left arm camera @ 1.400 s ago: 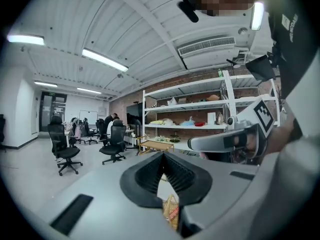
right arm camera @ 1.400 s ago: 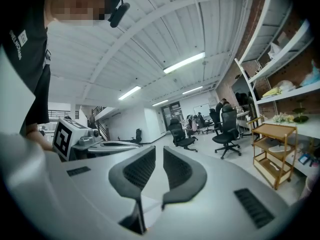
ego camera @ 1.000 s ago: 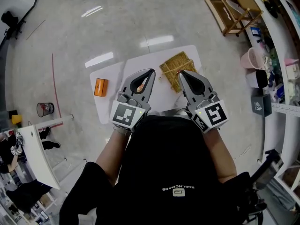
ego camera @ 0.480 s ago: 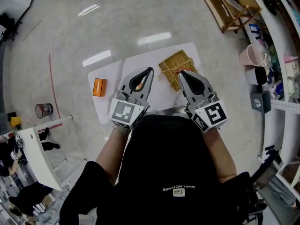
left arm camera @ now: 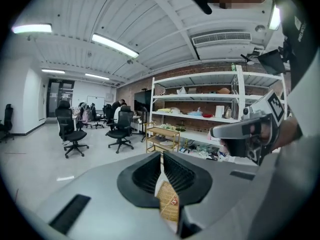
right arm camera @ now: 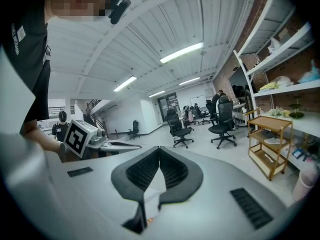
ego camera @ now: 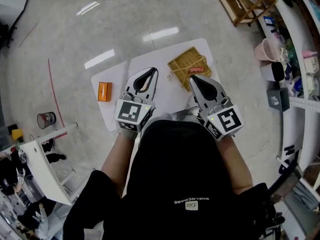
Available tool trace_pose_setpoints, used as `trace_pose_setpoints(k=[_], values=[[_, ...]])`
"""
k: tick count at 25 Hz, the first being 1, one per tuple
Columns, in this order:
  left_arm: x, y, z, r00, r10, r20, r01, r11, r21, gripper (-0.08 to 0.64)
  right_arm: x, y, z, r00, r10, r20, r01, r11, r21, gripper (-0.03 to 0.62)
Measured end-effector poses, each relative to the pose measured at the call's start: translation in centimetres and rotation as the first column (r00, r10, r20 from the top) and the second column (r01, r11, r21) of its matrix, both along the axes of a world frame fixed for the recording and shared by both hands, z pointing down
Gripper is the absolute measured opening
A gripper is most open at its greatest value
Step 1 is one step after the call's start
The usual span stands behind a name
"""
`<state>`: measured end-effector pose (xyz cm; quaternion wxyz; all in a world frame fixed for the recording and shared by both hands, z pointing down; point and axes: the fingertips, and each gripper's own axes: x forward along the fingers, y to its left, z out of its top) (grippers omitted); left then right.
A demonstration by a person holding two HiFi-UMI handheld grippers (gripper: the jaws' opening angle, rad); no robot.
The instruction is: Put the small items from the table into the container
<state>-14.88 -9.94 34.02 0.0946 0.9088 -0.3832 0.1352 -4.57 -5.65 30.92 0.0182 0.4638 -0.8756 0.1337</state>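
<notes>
A woven straw container point(ego camera: 189, 65) lies on the far right of the white table point(ego camera: 165, 96), with a red item point(ego camera: 196, 69) in it. A tiny pale item point(ego camera: 169, 77) sits on the table just left of it. My left gripper point(ego camera: 151, 71) hangs over the table's middle, jaws shut and empty. In the left gripper view the jaws point(left arm camera: 161, 156) meet, and the container point(left arm camera: 169, 203) shows below them. My right gripper point(ego camera: 193, 77) is at the container's near edge, jaws together with nothing in them. Its own view shows the right gripper point(right arm camera: 159, 149) shut over white table.
An orange box point(ego camera: 104, 91) lies on a lower white board at the table's left. A wooden rack point(ego camera: 240, 4) and shelves with clutter point(ego camera: 295, 59) stand far right. A small bin point(ego camera: 46, 119) is on the floor to the left. Office chairs point(left arm camera: 72, 129) stand farther off.
My left gripper has slid farther out over the table and lower, now covering the small orange thing seen through its frame before. The right gripper has hardly moved.
</notes>
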Motion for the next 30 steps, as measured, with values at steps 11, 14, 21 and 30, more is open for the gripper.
trace_pose_setpoints(k=[11, 14, 21, 30], values=[[-3.5, -0.9, 6.4, 0.995, 0.011, 0.102, 0.001, 0.993, -0.116, 0.009, -1.3, 0.7, 2.1, 0.999, 0.035, -0.022, -0.037, 0.997, -0.064, 0.011], [-4.4, -1.1, 9.1, 0.989, 0.025, 0.147, -0.002, 0.987, -0.160, 0.009, -1.6, 1.0, 2.8, 0.998, 0.047, -0.030, -0.050, 0.995, -0.086, 0.011], [-6.7, -0.7, 16.6, 0.969, 0.063, 0.239, 0.007, 0.960, -0.279, 0.065, -2.0, 2.1, 4.7, 0.996, 0.075, -0.050, -0.081, 0.988, -0.130, 0.011], [-8.5, -0.1, 24.5, 0.932, 0.133, 0.338, 0.008, 0.923, -0.385, 0.119, -2.8, 2.6, 7.1, 0.993, 0.102, -0.063, -0.112, 0.976, -0.188, 0.011]])
